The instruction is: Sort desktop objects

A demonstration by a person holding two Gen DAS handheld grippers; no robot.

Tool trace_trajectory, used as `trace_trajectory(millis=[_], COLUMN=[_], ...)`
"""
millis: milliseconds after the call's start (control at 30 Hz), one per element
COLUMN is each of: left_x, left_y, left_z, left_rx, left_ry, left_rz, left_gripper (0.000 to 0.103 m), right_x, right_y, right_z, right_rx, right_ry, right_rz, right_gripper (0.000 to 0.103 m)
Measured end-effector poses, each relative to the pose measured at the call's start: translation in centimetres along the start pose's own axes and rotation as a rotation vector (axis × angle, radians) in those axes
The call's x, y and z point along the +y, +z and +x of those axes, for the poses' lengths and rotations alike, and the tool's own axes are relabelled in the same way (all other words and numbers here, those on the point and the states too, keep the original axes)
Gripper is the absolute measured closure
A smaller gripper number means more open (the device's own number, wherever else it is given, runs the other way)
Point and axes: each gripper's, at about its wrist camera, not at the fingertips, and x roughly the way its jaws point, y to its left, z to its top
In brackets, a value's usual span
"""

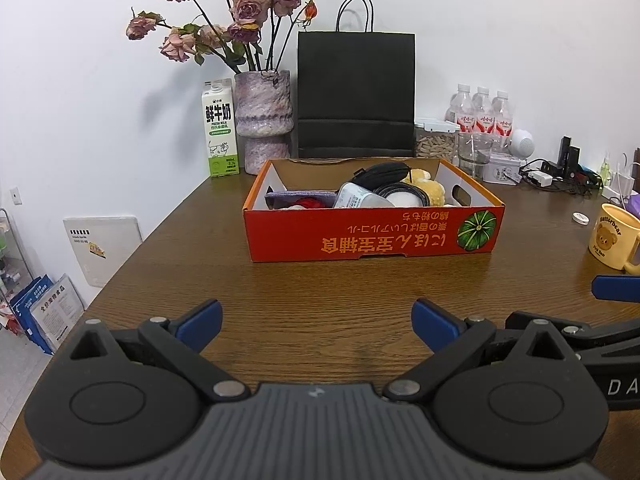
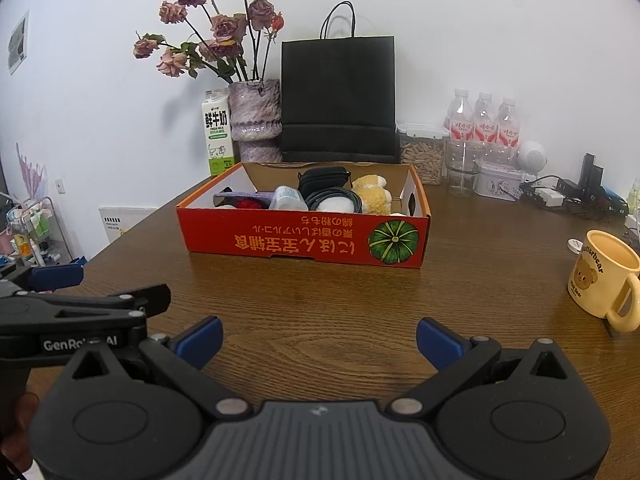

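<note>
An orange-red cardboard box (image 1: 372,236) (image 2: 304,240) with a pumpkin picture stands mid-table. Inside lie a black pouch (image 1: 380,172) (image 2: 324,178), a yellow plush toy (image 1: 430,190) (image 2: 372,196), a coiled cable (image 1: 400,192) (image 2: 332,196), a small white bottle (image 1: 356,196) (image 2: 286,198) and a purple cloth with something red (image 1: 308,200) (image 2: 244,202). My left gripper (image 1: 316,320) hovers open over bare wood in front of the box. My right gripper (image 2: 319,336) is open too, nothing between its blue pads. Each gripper shows at the edge of the other's view.
Behind the box stand a milk carton (image 1: 220,132), a vase of dried roses (image 1: 264,120), a black paper bag (image 1: 356,92), a jar, a glass and three water bottles (image 1: 482,114). A yellow bear mug (image 2: 600,276) sits at the right, cables and chargers (image 2: 568,196) beyond it.
</note>
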Motion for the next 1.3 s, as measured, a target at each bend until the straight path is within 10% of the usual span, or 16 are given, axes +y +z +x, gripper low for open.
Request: trace_trajectory(millis=[1300], left_x=[-0.03], left_y=[-0.25], left_z=[0.16], left_rx=[0.006], left_ry=[0.001], left_rz=[-0.005], left_gripper=[0.0], right_x=[-0.25], right_y=[-0.04], right_z=[-0.13], right_rx=[0.001], right_ry=[-0.003], right_rz=[-0.001], right_gripper=[0.0])
